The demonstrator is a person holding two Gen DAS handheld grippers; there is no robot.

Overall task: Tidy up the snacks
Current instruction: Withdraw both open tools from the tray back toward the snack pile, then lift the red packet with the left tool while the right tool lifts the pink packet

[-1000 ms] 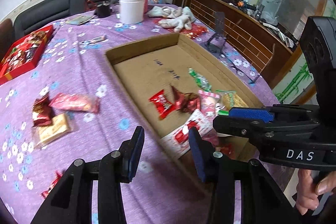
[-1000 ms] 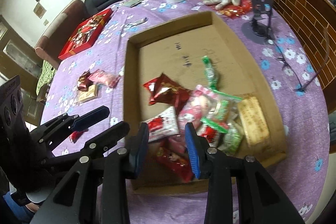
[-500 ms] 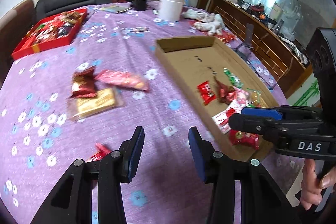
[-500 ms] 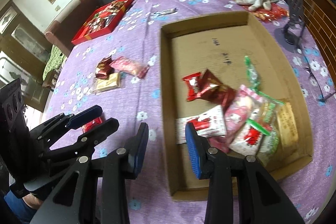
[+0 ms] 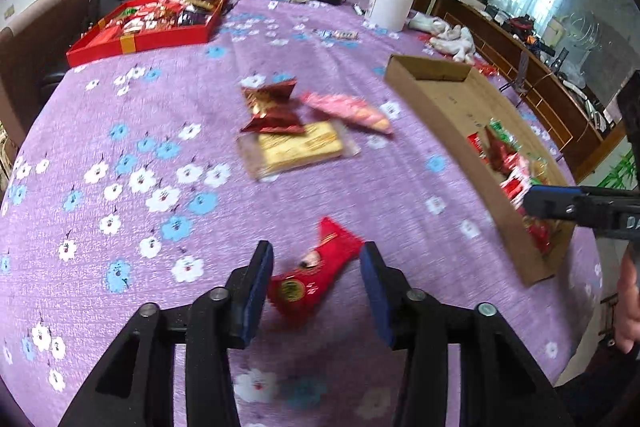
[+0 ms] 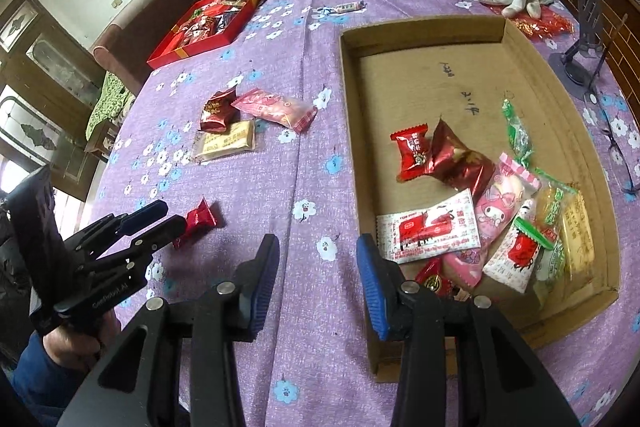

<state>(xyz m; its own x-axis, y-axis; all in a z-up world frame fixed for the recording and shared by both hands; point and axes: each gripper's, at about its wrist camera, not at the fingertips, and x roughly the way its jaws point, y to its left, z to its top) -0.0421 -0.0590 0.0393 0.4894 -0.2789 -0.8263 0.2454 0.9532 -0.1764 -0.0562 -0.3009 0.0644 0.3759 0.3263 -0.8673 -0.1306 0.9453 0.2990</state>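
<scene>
**A:** So what's on the bench (image 6: 320, 379)? Purple flowery cloth all over it, that much is clear.

**B:** Biggest thing is the box (image 6: 520, 67), cardboard, on the right. A heap of snacks (image 6: 480, 219) sits in its near end. A red tray (image 6: 192, 45) sits far left. Three loose packets (image 5: 296, 127) lie mid-bench, touching.

**A:** And the tongs?

**B:** Left tongs (image 5: 316, 283) are apart and opening, a red candy (image 5: 316, 271) lying between the pads, not pinched. Right tongs (image 6: 316, 279) are apart too, opening, nothing between them, right at the box's near left corner.
</scene>
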